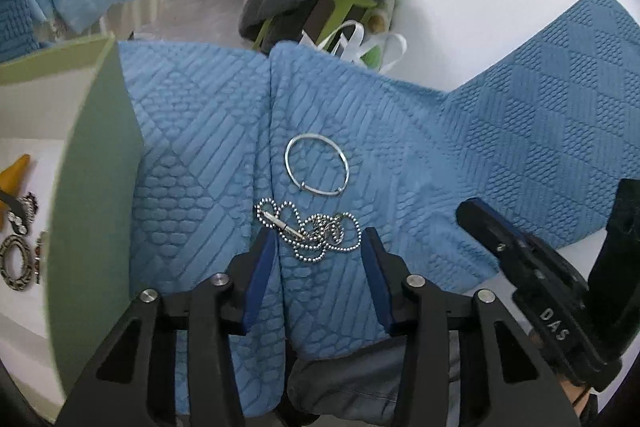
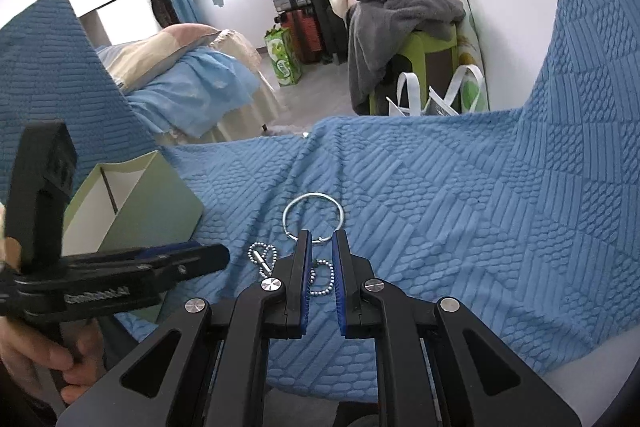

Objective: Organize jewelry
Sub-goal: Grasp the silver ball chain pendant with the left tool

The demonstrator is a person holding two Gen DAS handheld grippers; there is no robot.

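A silver ball chain [image 1: 316,233] with a small metal tube lies bunched on the blue quilted cloth [image 1: 200,131]. A thin silver bangle [image 1: 317,163] lies just beyond it. My left gripper [image 1: 318,241] is open, its blue pads on either side of the chain. My right gripper [image 2: 321,243] is narrowly open and empty, its tips over the near edge of the bangle [image 2: 313,215], with the chain [image 2: 264,259] under and left of it. A green box [image 1: 76,163] at the left holds several ornate jewelry pieces [image 1: 18,259].
The right gripper body [image 1: 552,279] lies at the right of the left wrist view; the left gripper [image 2: 100,275] and a hand show left in the right wrist view. A green stool with grey clothes [image 2: 400,23], a white bag and a bed stand beyond the cloth.
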